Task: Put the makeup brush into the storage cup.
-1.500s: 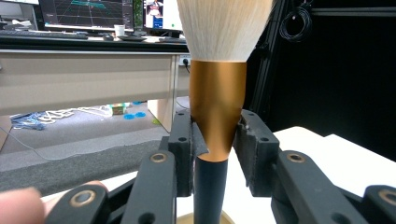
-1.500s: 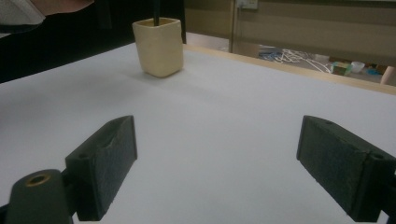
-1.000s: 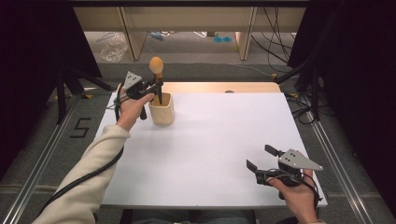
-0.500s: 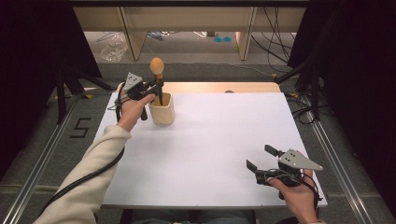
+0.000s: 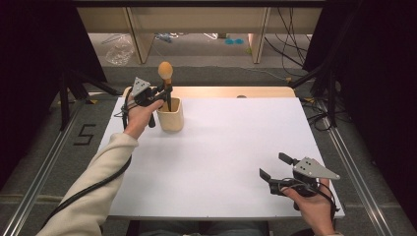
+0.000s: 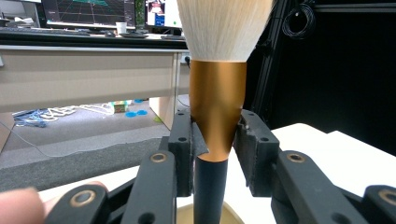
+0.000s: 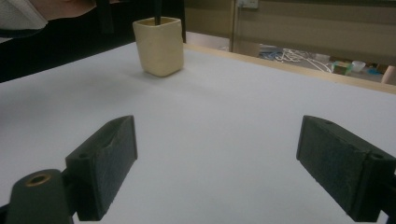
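The left gripper view brings out what the high view cannot: the brush [image 6: 217,107] has a copper-coloured collar, pale bristles fanning out at the top of the frame and a dark handle running down at the bottom centre, and the left tongs [image 6: 215,149] are clamped on it right where collar meets handle, one black pad pressed against each side. In the high view the same brush [image 5: 165,83] reads as a small tan head on a thin dark stick, standing upright in the upper left of the frame with its lower end inside the cream cup [image 5: 170,115]. There the left tongs [image 5: 163,93] sit just above the cup's rim, held by a hand whose pale sleeve [image 5: 93,191] runs down to the lower left corner.

The high view also places the right tongs [image 5: 275,167] in the lower right of the frame, well apart from the cup, low over the white table [image 5: 226,147]. The right gripper view looks along them: the right tongs [image 7: 217,168] stand wide apart with nothing but bare table between them, and the cup [image 7: 159,45] shows far off at the upper left with the dark brush handle [image 7: 158,11] rising out of it.
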Motion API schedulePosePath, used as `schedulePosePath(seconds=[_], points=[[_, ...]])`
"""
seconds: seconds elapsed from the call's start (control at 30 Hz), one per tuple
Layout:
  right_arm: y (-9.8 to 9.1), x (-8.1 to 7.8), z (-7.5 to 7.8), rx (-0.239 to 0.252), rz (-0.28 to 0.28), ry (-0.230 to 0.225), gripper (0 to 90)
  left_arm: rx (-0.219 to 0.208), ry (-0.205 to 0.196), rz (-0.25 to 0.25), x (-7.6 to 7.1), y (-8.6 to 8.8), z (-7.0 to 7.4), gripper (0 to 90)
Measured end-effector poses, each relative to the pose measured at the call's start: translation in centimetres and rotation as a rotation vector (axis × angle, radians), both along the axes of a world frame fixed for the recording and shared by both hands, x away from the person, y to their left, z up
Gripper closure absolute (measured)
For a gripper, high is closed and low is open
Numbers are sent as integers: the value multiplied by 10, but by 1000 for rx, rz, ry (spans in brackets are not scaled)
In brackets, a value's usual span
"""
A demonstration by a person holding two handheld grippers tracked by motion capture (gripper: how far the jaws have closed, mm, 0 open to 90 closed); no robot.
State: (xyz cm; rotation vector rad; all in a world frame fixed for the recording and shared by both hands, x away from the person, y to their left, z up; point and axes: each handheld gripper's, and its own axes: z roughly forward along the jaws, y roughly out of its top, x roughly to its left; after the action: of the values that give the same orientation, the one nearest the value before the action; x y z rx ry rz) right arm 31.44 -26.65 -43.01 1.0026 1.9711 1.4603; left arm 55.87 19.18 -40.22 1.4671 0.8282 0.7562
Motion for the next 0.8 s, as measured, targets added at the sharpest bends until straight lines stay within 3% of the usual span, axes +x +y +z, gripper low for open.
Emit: schedulePosePath(seconds=[0.07, 0.13, 0.53, 0.57, 0.8], points=[[1, 1, -1, 16, 10, -6, 134, -19, 11, 3, -1, -1, -1, 690], [1, 1, -1, 14, 10, -6, 135, 3, -2, -1, 0, 0, 0, 689], [1, 1, -1, 14, 10, -5, 135, -9, 12, 2, -2, -2, -2, 689], [1, 1, -1, 13, 9, -6, 135, -33, 26, 7, -3, -3, -3, 690], [0, 0, 0, 5, 5, 2, 135, -12, 18, 4, -2, -2, -6, 689]])
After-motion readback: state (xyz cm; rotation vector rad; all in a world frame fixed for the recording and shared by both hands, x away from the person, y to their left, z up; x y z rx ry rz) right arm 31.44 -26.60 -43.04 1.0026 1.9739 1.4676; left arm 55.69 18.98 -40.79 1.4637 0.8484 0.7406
